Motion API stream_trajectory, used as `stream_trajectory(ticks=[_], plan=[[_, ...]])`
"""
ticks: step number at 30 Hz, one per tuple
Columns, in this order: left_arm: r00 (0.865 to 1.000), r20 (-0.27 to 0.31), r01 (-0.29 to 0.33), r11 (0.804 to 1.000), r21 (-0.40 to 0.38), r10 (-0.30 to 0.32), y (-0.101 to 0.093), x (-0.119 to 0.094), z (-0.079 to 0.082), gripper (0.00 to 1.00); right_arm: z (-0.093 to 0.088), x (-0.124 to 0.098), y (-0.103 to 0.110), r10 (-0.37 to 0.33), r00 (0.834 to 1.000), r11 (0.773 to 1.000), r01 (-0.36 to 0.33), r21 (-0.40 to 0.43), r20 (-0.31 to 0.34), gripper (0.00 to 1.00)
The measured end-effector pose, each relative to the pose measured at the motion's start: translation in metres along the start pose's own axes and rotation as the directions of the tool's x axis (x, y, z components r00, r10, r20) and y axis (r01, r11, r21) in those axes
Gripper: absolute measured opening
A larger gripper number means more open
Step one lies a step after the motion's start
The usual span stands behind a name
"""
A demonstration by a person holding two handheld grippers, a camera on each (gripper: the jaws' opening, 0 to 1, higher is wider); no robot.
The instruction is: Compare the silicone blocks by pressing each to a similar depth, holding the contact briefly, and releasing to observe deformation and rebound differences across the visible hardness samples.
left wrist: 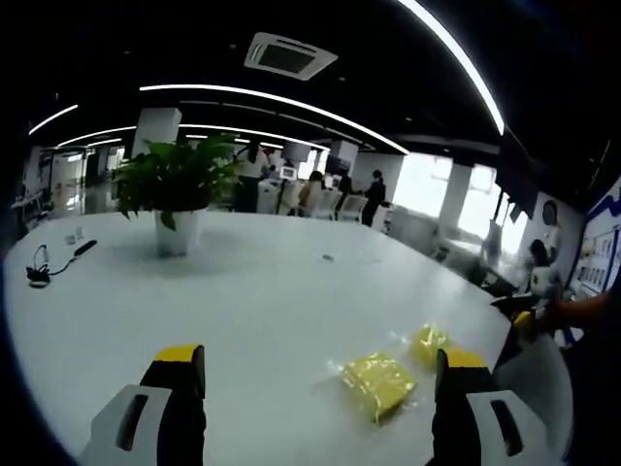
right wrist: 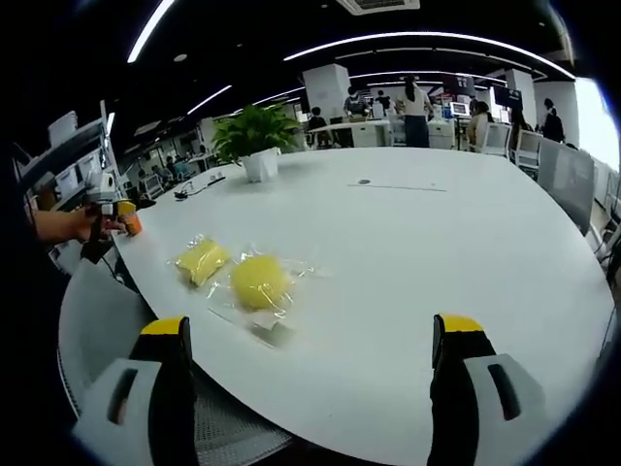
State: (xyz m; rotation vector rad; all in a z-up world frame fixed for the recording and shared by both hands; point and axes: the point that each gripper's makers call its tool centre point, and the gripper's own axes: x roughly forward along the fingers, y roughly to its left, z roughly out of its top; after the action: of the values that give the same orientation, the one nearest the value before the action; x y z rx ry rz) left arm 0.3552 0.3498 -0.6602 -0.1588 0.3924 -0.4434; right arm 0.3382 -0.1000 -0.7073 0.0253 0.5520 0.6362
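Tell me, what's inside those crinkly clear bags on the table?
Each clear bag holds one yellow silicone block: a rounder one and a flatter one. Their undersides against the white table are hidden.

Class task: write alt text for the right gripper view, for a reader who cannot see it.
Two yellow silicone blocks in clear wrappers lie on a white table, ahead of the open right claw. A potted plant stands farther back.
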Motion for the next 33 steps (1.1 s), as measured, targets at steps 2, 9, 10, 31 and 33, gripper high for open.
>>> stream_trajectory(ticks=[2,9,10,31,33], plan=[[1.0,-0.004,0.005,1.0,-0.001,-0.005,0.0,0.003,0.0,1.0,0.0,0.0,-0.001,-0.002,1.0,1.0,0.002,-0.002,-0.002,0.96],[0.999,-0.036,0.027,0.999,-0.029,-0.028,-0.004,0.018,0.0,1.0,0.0,0.001,-0.003,-0.001,1.0,1.0,0.001,0.016,0.01,0.96],[0.999,-0.043,0.029,0.999,-0.027,-0.031,-0.006,0.022,0.0,1.0,0.0,0.001,-0.003,-0.001,1.0,1.0,0.001,0.022,0.013,0.96],[0.956,-0.25,0.082,0.959,-0.271,-0.153,-0.014,0.09,-0.054,0.98,-0.008,0.005,0.002,0.019,1.0,0.998,-0.019,0.055,0.008,0.96],[0.956,-0.243,0.089,0.953,-0.289,-0.163,-0.013,0.094,-0.057,0.92,-0.008,0.006,0.003,0.021,1.0,0.998,-0.022,0.056,0.01,0.96]])
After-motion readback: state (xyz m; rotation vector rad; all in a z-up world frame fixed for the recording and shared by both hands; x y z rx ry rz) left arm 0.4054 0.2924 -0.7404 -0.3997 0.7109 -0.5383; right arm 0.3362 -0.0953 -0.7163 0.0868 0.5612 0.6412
